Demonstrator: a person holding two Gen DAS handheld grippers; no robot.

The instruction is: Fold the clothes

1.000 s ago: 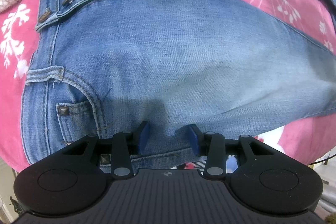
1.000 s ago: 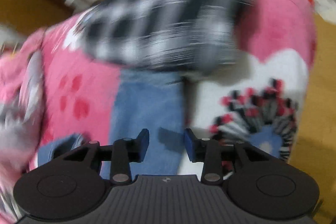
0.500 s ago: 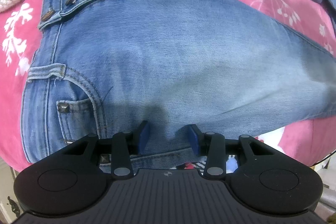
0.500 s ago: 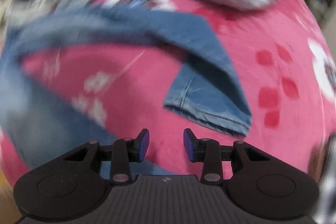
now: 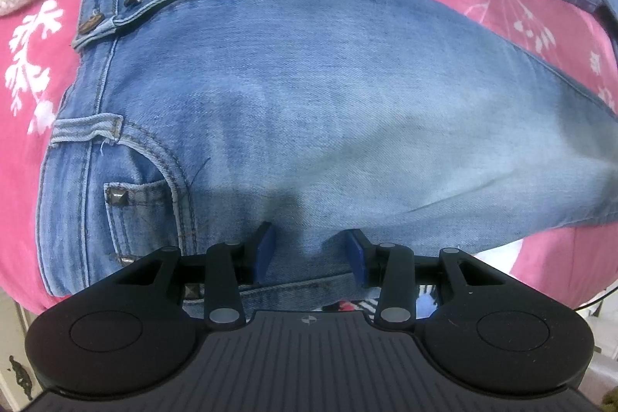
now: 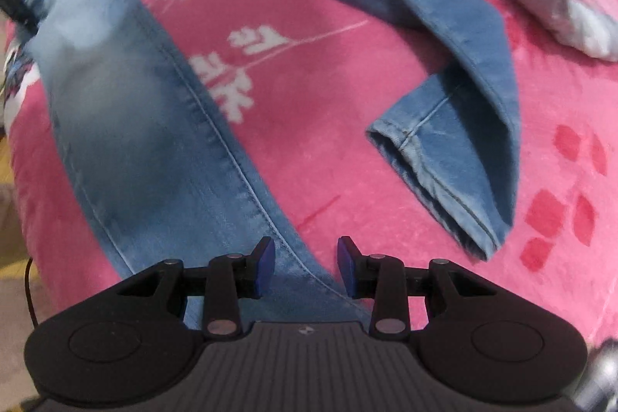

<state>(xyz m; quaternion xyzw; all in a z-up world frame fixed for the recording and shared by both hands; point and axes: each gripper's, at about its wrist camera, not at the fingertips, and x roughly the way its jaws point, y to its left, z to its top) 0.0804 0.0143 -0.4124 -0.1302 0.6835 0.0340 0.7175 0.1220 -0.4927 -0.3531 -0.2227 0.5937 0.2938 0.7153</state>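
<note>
Because the jeans (image 5: 293, 111) lie spread on the pink blanket (image 6: 316, 103) with their two legs splayed apart, the relation that matters is where each leg runs from the waistband (image 5: 104, 6). From that waistband, at the left of the left wrist view, the nearer leg (image 6: 146, 141) stretches away lengthwise and passes directly under the right gripper (image 6: 305, 263), whose fingers stand apart with nothing between them. The farther leg (image 6: 444, 37) bends away from the waistband and doubles back, its hem (image 6: 425, 180) lying just right of that gripper. The left gripper (image 5: 309, 253), fingers likewise spread and empty, hangs over the hip, beside the front pocket (image 5: 143, 195) below the waistband. I judge the right gripper better placed for either leg.
</note>
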